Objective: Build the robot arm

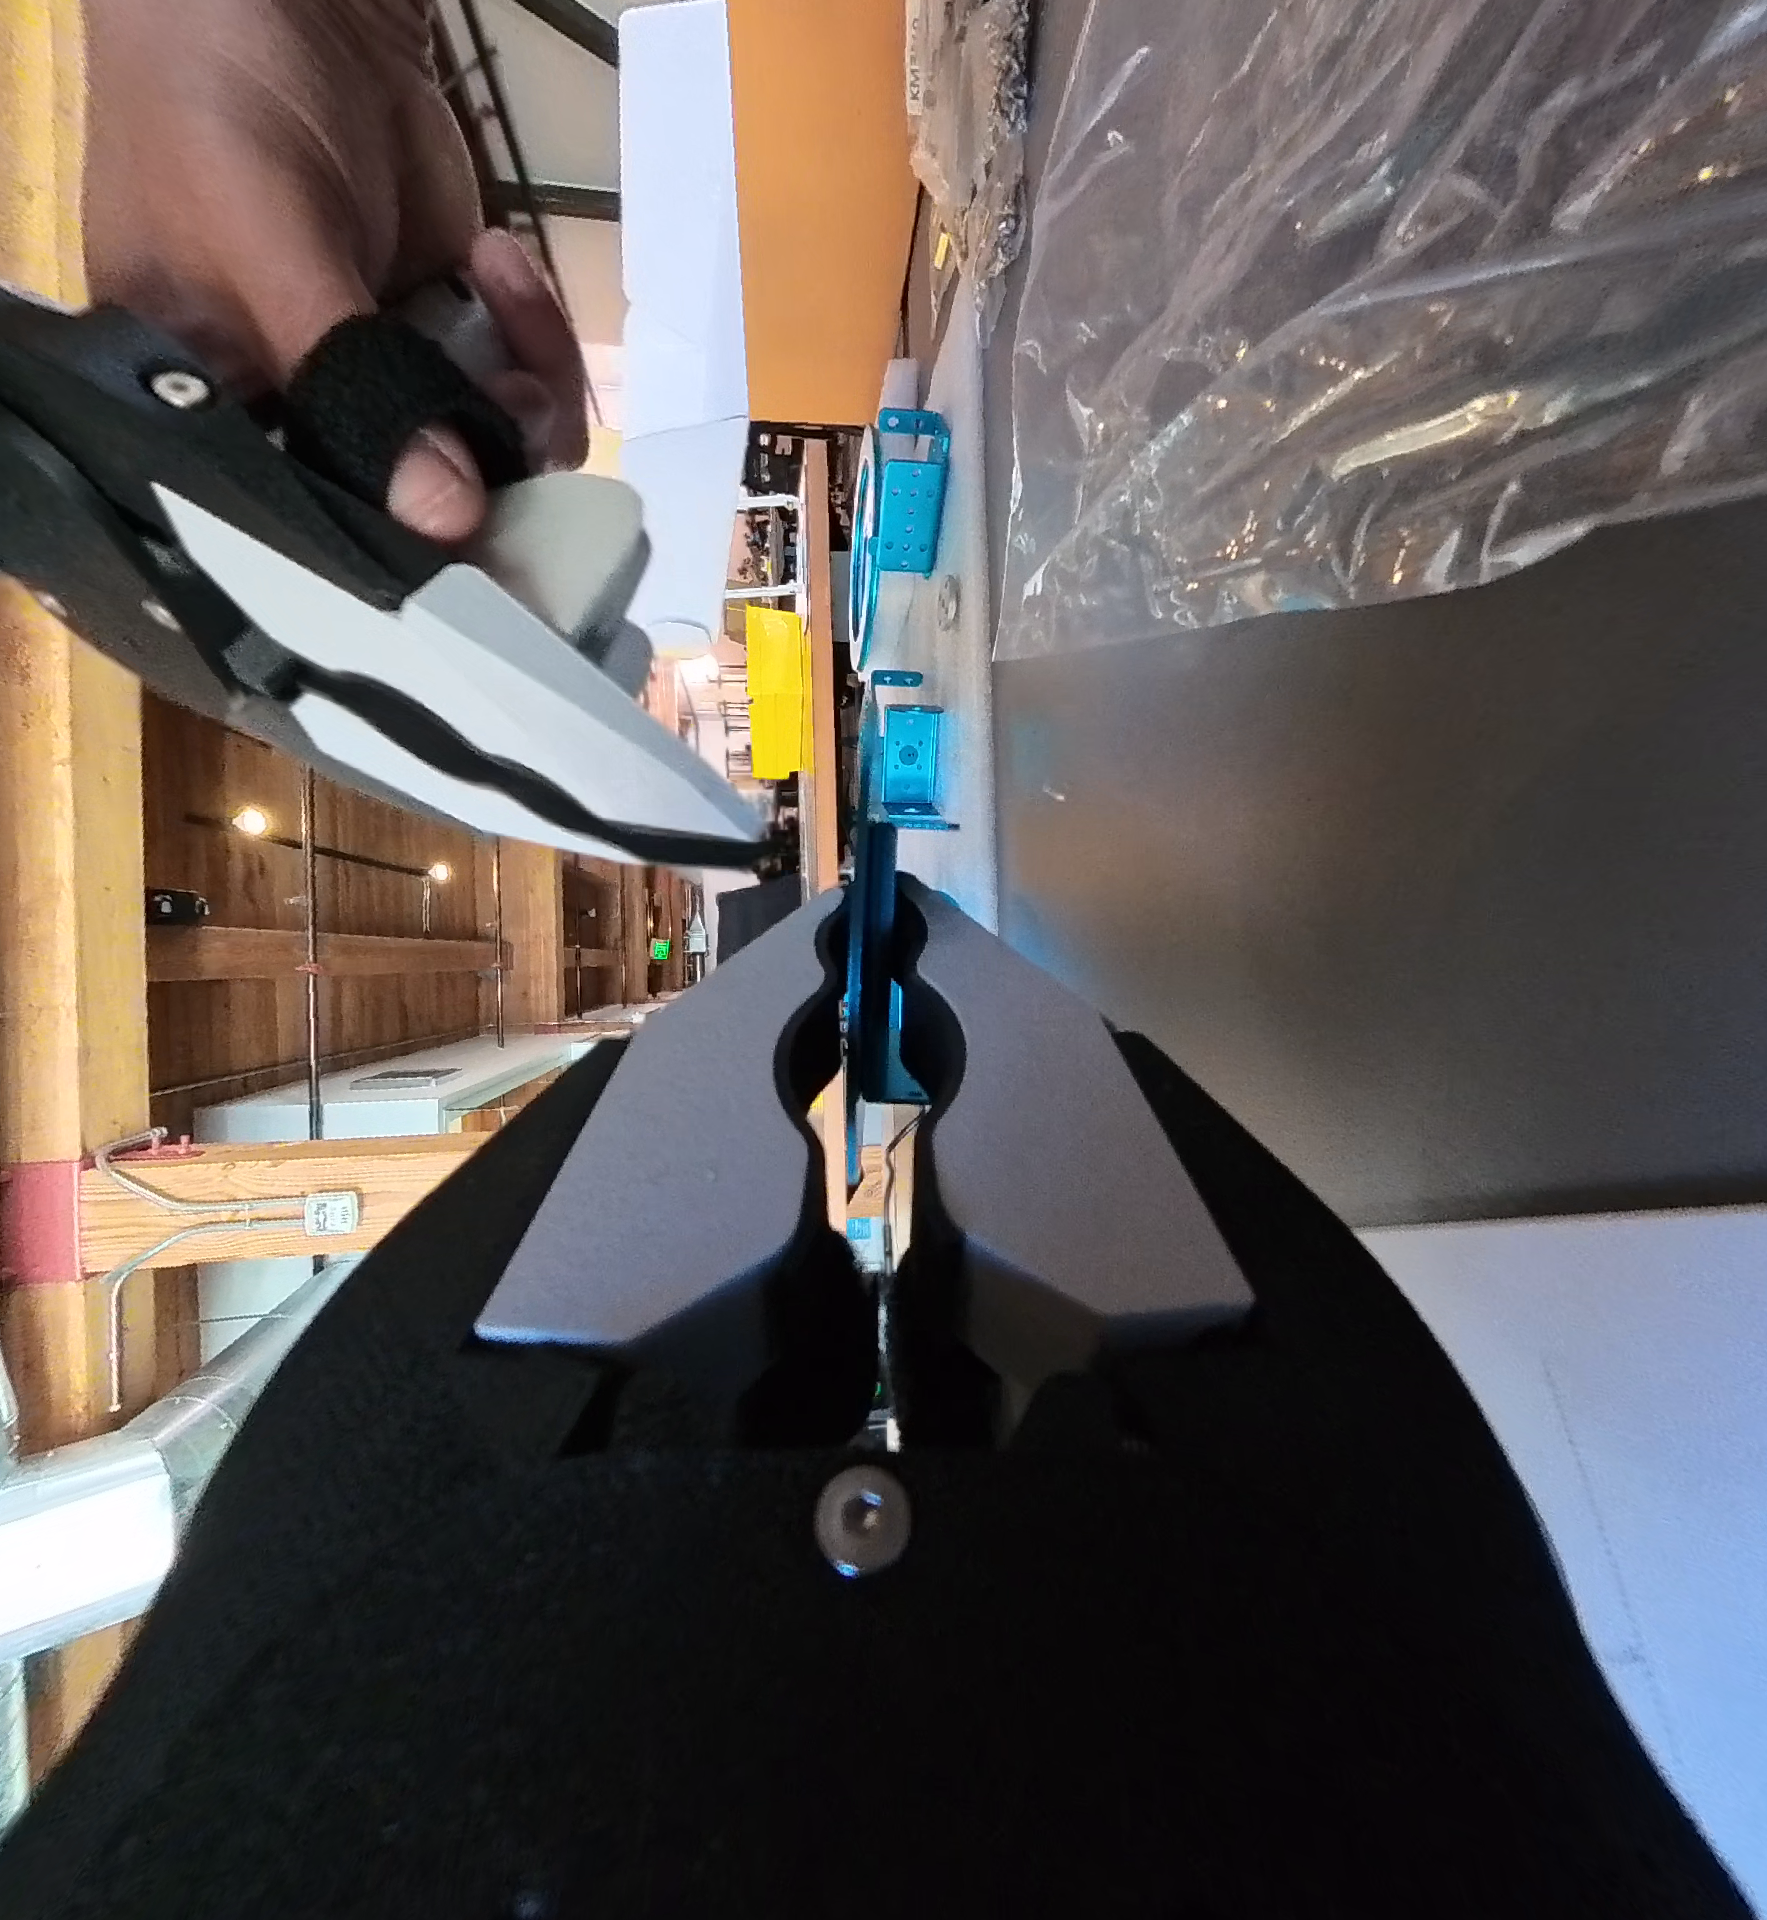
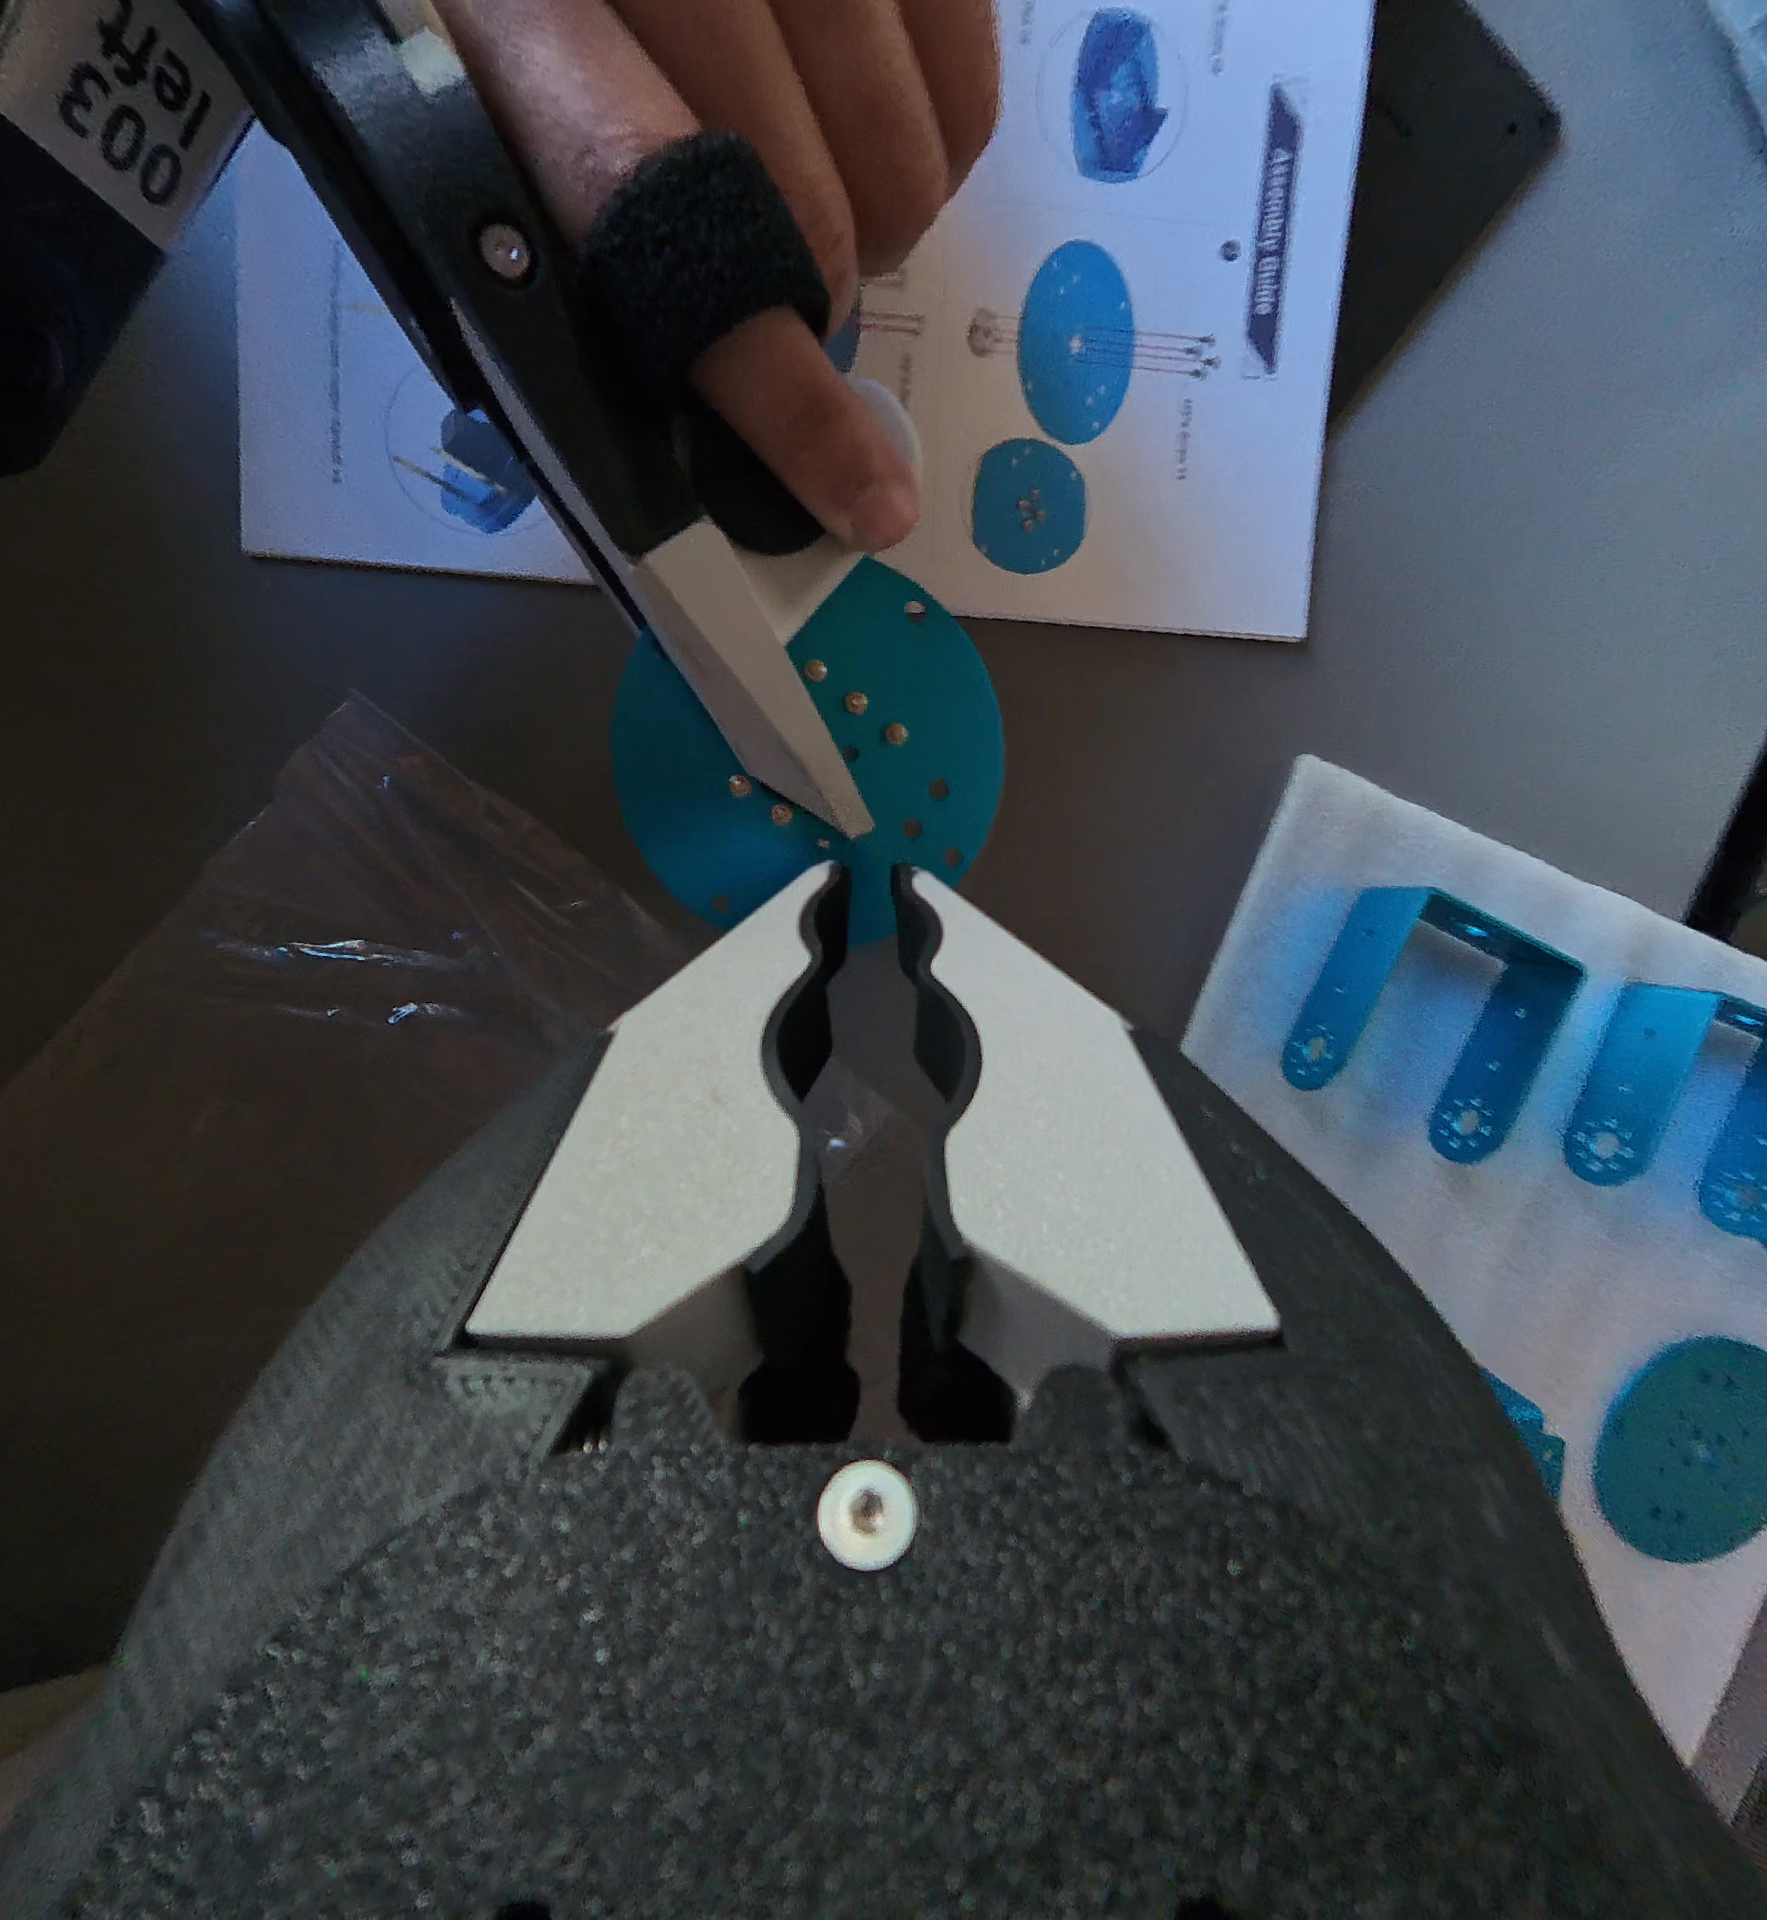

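Item: teal perforated disc (image 2: 900, 717), which I am holding off the table, edge-on, in the left gripper (image 1: 874, 894), its fingers clamping the plate. The right gripper (image 2: 868, 883) is hovering at the disc's rim, fingers narrowly parted, gripping nothing. Blue brackets (image 2: 1430, 987) are lying on white foam (image 2: 1274, 883) nearby; a printed sheet (image 2: 1118, 520) is lying beyond.

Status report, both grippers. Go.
Left gripper shut on blue disc, edge-on. Right gripper slightly open, tips at disc's rim. Brackets on foam, apart.
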{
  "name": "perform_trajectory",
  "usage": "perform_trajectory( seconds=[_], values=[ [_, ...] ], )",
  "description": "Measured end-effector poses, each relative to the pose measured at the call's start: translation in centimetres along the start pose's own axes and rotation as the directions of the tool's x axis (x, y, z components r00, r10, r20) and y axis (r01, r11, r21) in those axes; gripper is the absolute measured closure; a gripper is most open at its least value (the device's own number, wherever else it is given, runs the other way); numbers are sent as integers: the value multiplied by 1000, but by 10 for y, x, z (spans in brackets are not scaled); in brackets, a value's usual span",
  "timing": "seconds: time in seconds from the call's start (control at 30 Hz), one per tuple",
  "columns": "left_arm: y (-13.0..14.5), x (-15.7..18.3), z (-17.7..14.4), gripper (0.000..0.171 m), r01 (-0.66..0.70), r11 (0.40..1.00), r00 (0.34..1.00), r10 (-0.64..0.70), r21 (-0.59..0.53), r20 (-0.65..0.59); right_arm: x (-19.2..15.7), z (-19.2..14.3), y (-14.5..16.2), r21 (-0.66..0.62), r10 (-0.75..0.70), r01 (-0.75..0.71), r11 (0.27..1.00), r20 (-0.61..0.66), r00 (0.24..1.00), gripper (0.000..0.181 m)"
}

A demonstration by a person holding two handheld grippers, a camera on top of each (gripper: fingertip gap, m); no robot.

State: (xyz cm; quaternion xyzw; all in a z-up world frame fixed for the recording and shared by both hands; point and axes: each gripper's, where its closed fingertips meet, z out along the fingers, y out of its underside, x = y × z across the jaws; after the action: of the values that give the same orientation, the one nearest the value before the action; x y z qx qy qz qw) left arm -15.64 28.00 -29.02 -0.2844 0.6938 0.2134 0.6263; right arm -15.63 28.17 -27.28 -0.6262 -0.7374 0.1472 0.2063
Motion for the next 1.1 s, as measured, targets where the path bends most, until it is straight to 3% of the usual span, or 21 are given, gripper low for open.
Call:
perform_trajectory(
  seconds=[0.1,0.23,0.33,0.47,0.6,0.67,0.77,0.87,0.93,1.03,1.1],
  values=[
    [-2,-4,-2,170,-16,1000,1000,16,6,23,3,-12,3,20,21,-21,1000,0,1000,172],
    [6,-4,-4,170,-67,998,997,68,-21,24,10,-23,23,-47,38,-39,998,-38,999,172],
    [26,-9,-5,171,2,998,1000,-1,-61,14,11,-37,33,-43,128,-130,991,-39,991,171],
    [41,-9,-5,170,75,992,997,-76,-105,-7,21,-29,79,-167,128,-151,974,-141,982,171],
    [39,-6,-4,171,115,987,992,-119,-108,-37,22,-12,114,-175,128,-155,972,-155,980,166],
    [39,-6,-5,170,117,987,992,-121,-108,-36,13,-3,112,-93,179,-187,978,-85,980,165],
    [42,-9,-5,171,112,987,993,-116,-119,-27,-2,11,121,-159,167,-173,972,-51,985,163],
    [41,-12,-6,171,139,984,989,-143,-115,-24,-23,23,95,-93,115,-116,989,-8,993,163],
    [39,-13,-7,171,137,985,990,-140,-106,-22,-19,25,97,-170,53,-66,983,-81,995,156],
    [34,-13,-7,171,133,987,991,-135,-92,-23,5,12,90,-100,52,-72,992,-190,980,169],
    [32,-12,-7,171,126,988,991,-128,-89,-26,14,13,99,-128,106,-129,983,-177,979,165]
  ],
)
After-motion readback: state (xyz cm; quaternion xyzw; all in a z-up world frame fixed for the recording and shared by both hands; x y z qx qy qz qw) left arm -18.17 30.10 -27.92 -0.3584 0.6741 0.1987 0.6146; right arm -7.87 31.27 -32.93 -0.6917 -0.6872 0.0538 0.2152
